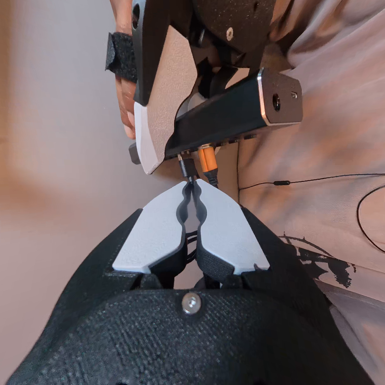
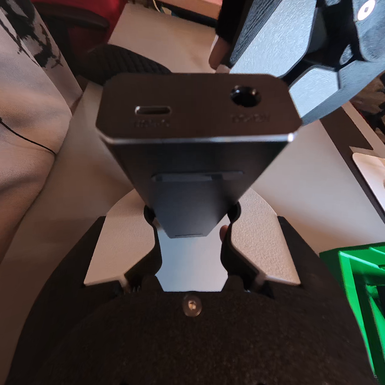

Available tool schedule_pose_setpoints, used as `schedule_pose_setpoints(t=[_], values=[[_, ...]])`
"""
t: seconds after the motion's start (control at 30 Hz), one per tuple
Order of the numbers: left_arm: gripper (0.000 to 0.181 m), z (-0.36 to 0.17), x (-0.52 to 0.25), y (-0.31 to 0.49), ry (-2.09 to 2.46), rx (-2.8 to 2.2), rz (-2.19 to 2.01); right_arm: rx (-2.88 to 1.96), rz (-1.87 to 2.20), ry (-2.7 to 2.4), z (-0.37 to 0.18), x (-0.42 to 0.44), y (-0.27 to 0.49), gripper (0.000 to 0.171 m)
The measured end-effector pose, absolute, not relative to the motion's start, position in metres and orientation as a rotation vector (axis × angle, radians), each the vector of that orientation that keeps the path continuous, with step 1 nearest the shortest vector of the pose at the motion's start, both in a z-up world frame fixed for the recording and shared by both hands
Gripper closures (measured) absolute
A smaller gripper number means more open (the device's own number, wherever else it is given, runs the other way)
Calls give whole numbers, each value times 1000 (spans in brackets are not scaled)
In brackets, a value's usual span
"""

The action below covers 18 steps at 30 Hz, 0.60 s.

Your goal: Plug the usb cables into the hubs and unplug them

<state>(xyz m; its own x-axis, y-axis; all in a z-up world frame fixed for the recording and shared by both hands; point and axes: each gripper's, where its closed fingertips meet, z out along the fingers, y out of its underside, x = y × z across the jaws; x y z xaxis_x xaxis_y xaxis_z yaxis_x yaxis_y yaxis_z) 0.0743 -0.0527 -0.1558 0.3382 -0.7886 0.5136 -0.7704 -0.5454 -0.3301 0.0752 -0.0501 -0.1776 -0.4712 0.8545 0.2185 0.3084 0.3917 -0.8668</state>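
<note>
A dark metal hub (image 1: 218,116) is clamped between the fingers (image 1: 158,129) of my right gripper. An orange USB plug (image 1: 207,159) sits in a port on the hub's lower side. Beside it is a black USB plug (image 1: 188,166), with a strip of its metal tip showing at the port. My left gripper (image 1: 191,183) is shut on the black cable just behind that plug. In the right wrist view my right gripper (image 2: 191,210) grips the hub (image 2: 198,104), whose end face points at the camera. One of the left gripper's fingers (image 2: 270,41) shows at the top right.
A person's light shirt with a dark print (image 1: 323,208) fills the right side, with a thin black wire (image 1: 281,183) across it. A strapped hand (image 1: 123,104) holds the right gripper. Below are a white table (image 2: 83,187) and a green plastic frame (image 2: 354,291). My left and right fingertips are right by each other.
</note>
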Motion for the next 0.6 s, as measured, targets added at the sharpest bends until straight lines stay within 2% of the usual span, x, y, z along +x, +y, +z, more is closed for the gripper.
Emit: schedule_pose_setpoints(t=[0.37,0.6], values=[[181,-160,79,-66,1262,-2306,-1202,-965,1301,-1926,-164,71,-71,101],[178,-157,71,-63,1146,-2155,-1201,-986,1316,-1881,-158,67,-69,101]])
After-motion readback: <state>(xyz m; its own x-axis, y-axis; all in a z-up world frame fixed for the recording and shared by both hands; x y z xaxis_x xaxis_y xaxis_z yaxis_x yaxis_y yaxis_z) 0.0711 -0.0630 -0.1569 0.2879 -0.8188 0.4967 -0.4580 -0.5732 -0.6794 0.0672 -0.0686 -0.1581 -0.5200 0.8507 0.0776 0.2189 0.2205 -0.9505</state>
